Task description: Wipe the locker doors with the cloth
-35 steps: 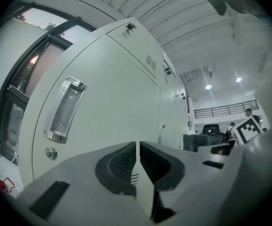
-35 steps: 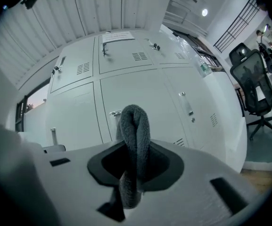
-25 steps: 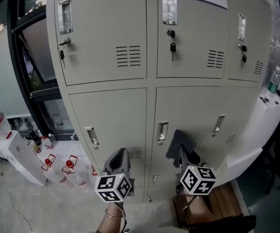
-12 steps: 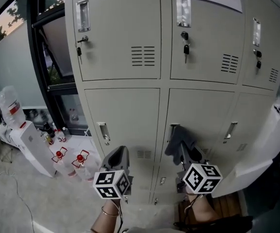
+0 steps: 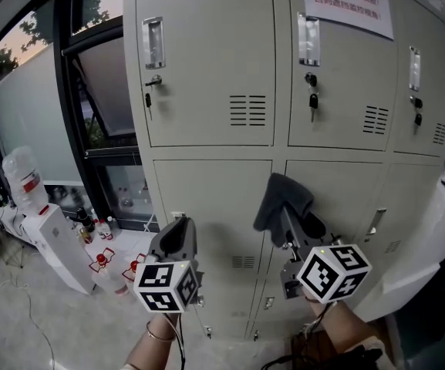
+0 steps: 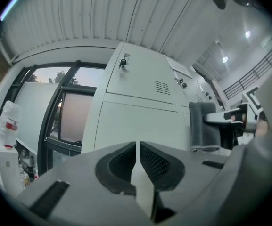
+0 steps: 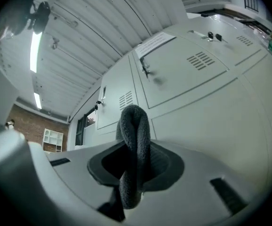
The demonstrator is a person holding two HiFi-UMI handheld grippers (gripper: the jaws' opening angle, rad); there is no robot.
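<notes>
Grey left gripper (image 5: 179, 226), right gripper (image 5: 288, 220) — checkered marker cubes (image 5: 166, 287), thin bracelet (image 5: 160, 335)

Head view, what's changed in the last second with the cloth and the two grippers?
The right gripper has carried the cloth upward, to the top of the lower middle locker door; whether they touch cannot be seen. The camera has swung left, showing more window. Unchanged: the cloth stays clamped in the right gripper, and the left gripper stays low, shut and empty.

The right gripper (image 5: 288, 211) has lifted the cloth (image 5: 281, 194) higher, seemingly closer to the locker doors (image 5: 207, 68).
</notes>
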